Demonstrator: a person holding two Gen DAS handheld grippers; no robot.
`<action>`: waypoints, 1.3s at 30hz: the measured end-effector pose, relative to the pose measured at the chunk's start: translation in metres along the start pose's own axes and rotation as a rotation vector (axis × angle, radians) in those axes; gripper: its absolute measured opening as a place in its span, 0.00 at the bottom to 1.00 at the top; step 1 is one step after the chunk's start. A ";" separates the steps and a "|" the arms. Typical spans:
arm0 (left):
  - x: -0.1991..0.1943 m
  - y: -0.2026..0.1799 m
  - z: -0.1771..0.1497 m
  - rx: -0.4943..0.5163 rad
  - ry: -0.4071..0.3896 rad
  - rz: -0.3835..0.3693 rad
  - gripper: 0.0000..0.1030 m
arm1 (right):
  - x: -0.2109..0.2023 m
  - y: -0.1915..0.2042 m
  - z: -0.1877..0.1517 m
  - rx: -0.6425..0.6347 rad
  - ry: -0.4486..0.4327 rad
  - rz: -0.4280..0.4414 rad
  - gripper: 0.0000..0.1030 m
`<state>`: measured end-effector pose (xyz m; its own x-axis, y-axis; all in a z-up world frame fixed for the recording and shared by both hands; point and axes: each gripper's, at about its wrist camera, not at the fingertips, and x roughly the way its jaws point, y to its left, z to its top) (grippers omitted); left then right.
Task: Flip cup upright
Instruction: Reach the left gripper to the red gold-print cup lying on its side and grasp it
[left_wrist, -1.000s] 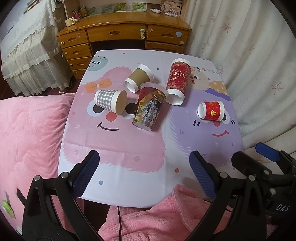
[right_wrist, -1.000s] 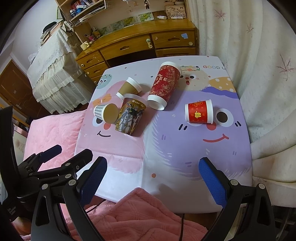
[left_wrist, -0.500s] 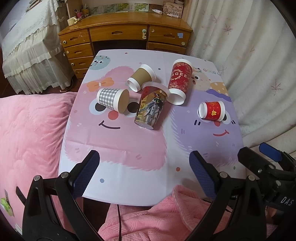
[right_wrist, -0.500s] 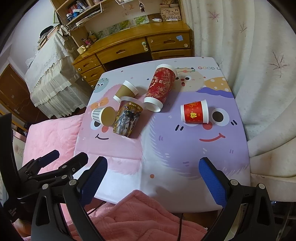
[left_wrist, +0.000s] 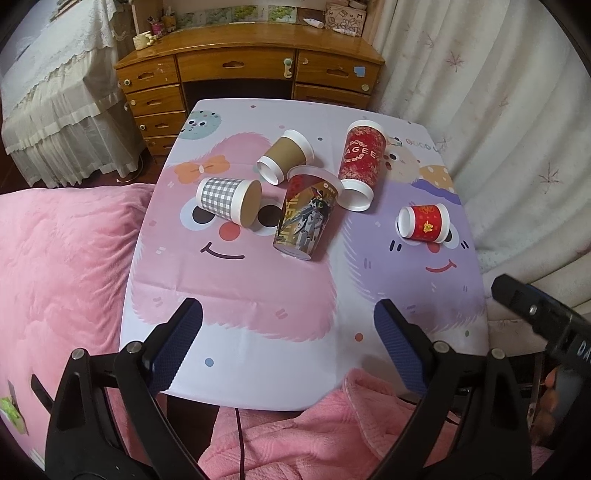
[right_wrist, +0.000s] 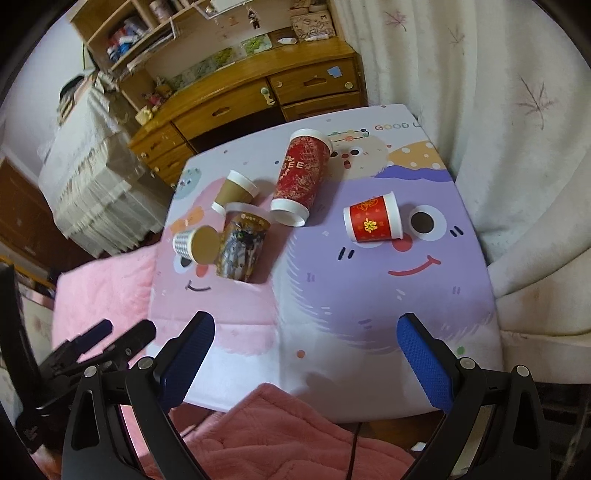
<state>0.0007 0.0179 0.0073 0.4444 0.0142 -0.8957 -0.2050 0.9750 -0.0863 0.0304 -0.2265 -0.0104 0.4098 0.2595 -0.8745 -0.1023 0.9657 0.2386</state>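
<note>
Several paper cups lie on their sides on a cartoon-print table (left_wrist: 258, 295): a grey checked cup (left_wrist: 227, 199) (right_wrist: 192, 243), a brown cup (left_wrist: 286, 155) (right_wrist: 236, 190), a picture-print cup (left_wrist: 306, 218) (right_wrist: 242, 245), a tall red cup (left_wrist: 360, 162) (right_wrist: 301, 177) and a small red cup (left_wrist: 424, 223) (right_wrist: 373, 223). My left gripper (left_wrist: 288, 343) is open and empty over the table's near edge. My right gripper (right_wrist: 304, 354) is open and empty, also at the near edge, nearest the small red cup.
A pink blanket (left_wrist: 62, 258) lies left of and below the table. A wooden desk with drawers (left_wrist: 251, 70) stands behind it. A white curtain (left_wrist: 498, 110) hangs on the right. A bed with a lace cover (left_wrist: 55, 92) stands at the far left.
Both grippers have moved slightly forward toward the table, and the right view has tilted. The cups have not moved. Both grippers stay open.
</note>
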 end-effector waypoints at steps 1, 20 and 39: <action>0.000 0.000 0.001 0.009 0.000 0.000 0.90 | 0.000 -0.001 0.001 0.008 -0.003 -0.002 0.98; -0.016 0.039 0.039 0.246 -0.010 -0.128 0.90 | -0.005 0.069 -0.023 0.145 -0.062 -0.169 0.98; 0.045 0.057 0.054 0.350 0.257 -0.249 0.86 | 0.001 0.090 -0.082 0.335 -0.027 -0.234 0.98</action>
<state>0.0564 0.0857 -0.0138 0.2039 -0.2403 -0.9490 0.2042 0.9585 -0.1988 -0.0522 -0.1383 -0.0246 0.4107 0.0284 -0.9113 0.2958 0.9413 0.1626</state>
